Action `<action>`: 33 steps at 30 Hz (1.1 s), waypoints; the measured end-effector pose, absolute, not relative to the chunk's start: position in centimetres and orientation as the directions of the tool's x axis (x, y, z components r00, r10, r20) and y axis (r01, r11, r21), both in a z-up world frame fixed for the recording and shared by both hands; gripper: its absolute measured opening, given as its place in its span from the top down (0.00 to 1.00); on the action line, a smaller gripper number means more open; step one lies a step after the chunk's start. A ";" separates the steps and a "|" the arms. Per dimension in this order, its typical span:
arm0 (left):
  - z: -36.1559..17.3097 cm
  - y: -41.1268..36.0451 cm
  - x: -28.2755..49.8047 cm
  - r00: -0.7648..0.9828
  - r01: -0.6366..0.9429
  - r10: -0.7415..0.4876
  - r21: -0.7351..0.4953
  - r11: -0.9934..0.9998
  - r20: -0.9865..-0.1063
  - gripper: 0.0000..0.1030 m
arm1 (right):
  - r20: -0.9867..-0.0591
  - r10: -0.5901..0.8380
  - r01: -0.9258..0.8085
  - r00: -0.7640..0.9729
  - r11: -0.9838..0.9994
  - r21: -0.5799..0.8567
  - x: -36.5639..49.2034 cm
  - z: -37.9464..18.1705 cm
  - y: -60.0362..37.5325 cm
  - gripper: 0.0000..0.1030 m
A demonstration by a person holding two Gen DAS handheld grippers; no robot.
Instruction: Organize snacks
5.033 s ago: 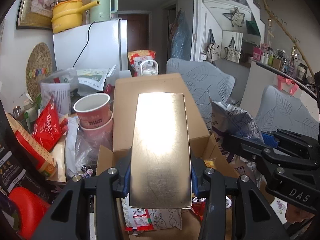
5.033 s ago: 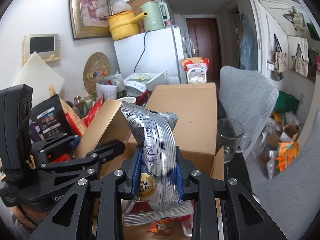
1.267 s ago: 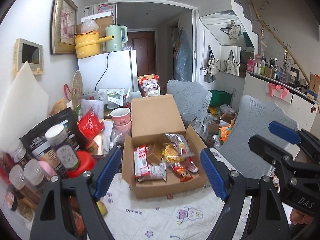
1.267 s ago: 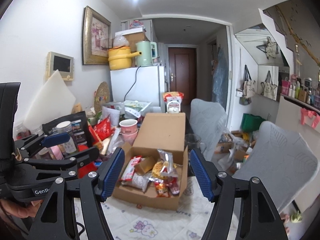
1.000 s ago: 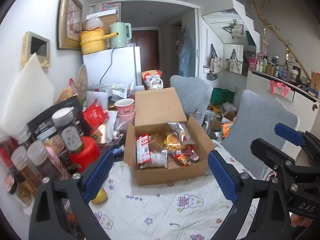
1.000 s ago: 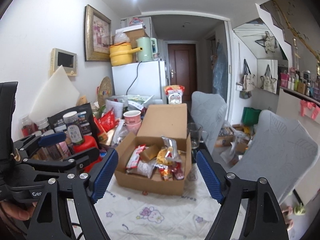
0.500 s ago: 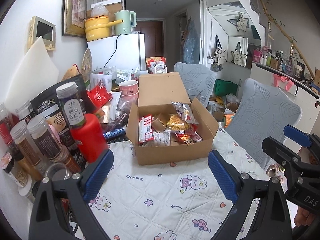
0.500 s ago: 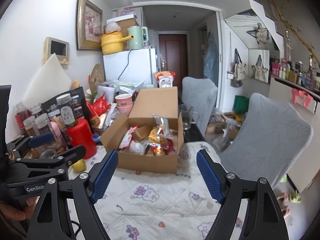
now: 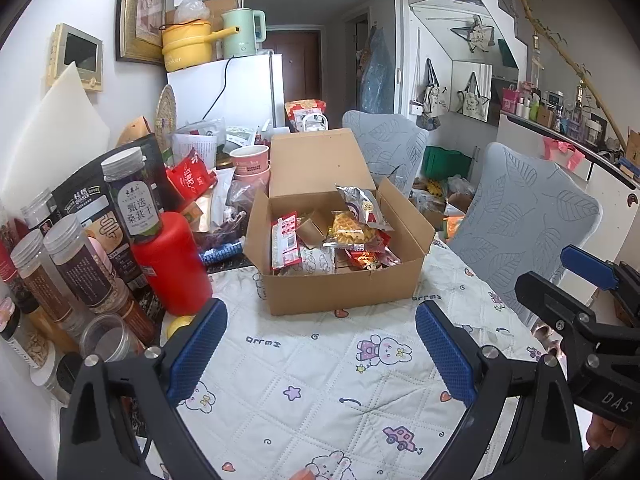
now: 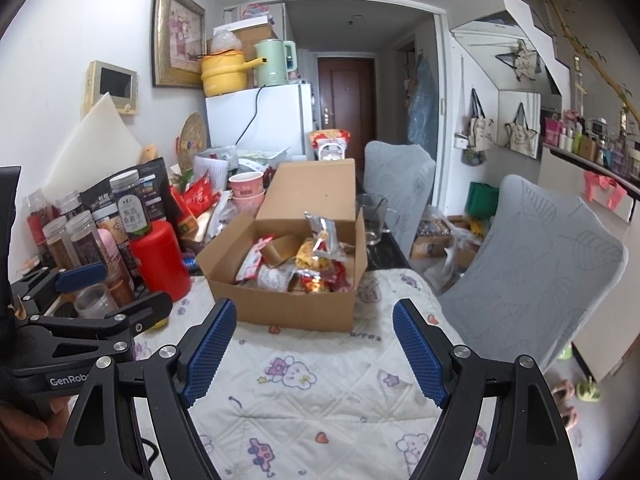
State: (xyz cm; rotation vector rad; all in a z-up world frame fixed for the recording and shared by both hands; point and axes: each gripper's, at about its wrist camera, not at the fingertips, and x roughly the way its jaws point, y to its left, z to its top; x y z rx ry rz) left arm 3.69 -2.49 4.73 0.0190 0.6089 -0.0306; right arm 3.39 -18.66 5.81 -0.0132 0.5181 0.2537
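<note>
Left wrist view: left tool (image 9: 320,344) released, tilted down over the quilted surface (image 9: 320,400).
Right tool (image 10: 314,344): released, empty.
Cardboard box (image 9: 344,288): holds snacks (image 9: 352,232), beyond both tools.
Room: bare quilt before box.

Matt brown cardboard box (image 9: 344,288), glossy foil and plastic snack packets (image 9: 362,210) inside; quilted cotton-looking tablecloth (image 9: 320,380); grippers' pads (image 9: 198,352) seen as ridged blue rubber.

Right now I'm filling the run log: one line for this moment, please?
left gripper: open, empty | right gripper: open, empty | snacks: in cardboard box | box: open, on quilted cloth
</note>
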 end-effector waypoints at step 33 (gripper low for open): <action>4.3 -2.8 4.6 0.793 0.048 -0.039 -0.002 0.999 -0.608 0.06 | -0.496 0.243 -0.249 0.833 0.967 0.054 4.1 5.5 -18.9 0.21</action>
